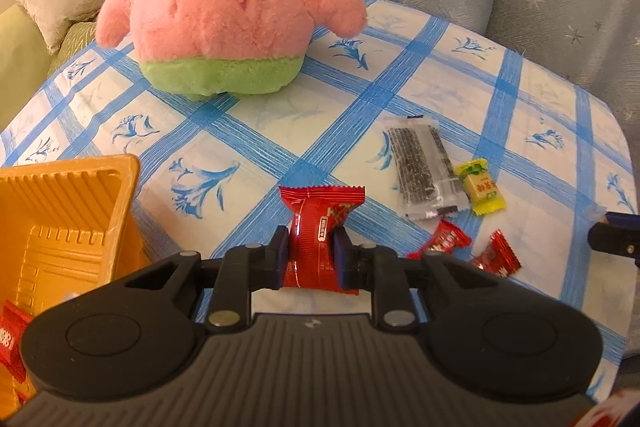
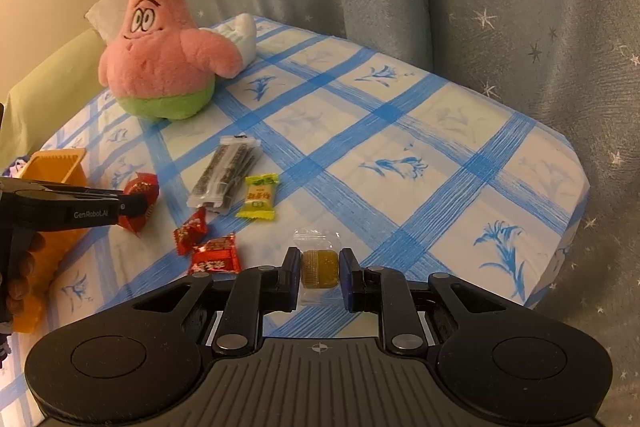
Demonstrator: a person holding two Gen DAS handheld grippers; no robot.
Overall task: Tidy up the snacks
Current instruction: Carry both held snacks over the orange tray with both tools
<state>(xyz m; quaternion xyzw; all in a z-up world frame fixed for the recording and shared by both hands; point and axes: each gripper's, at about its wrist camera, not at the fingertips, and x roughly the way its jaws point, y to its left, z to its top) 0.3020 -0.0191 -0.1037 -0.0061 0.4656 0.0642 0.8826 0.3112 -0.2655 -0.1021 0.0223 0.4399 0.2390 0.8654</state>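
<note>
Step in hand: we judge that we are mid-transfer, each hand carrying one snack toward the yellow tray point(image 1: 60, 227).
Left tongs point(image 1: 311, 254): clamped on a red wrapped snack point(image 1: 320, 227), which is pinched at its waist and held just beside the tray's near corner, above the table point(image 1: 440, 75).
Right tongs point(image 2: 320, 269): closed on a small clear packet with an amber sweet point(image 2: 319, 267) inside, held over the near edge of the table.
Tray: it sits at the left edge of the table; red packets point(image 1: 10, 343) already lie in its near end, and the ribbed middle looks free.
Next move: we should swing the left tongs over the tray wall, lower a little and let the red snack drop; the right tongs must cross the whole near edge to reach the same tray, so we would let the left go first.
Still to sort: a long dark seaweed pack point(image 2: 224, 179), a yellow-green candy point(image 2: 258, 201) touching it, and two small red candies point(image 2: 210, 247) near the middle of the near edge.
In the way: the left tongs and the loose red candies lie on the right tongs' path to the tray.
Elsewhere: a pink plush star point(image 1: 224, 7) stands at the far left corner, well apart from the snacks; a curtain point(image 2: 480, 7) hangs behind.
</note>
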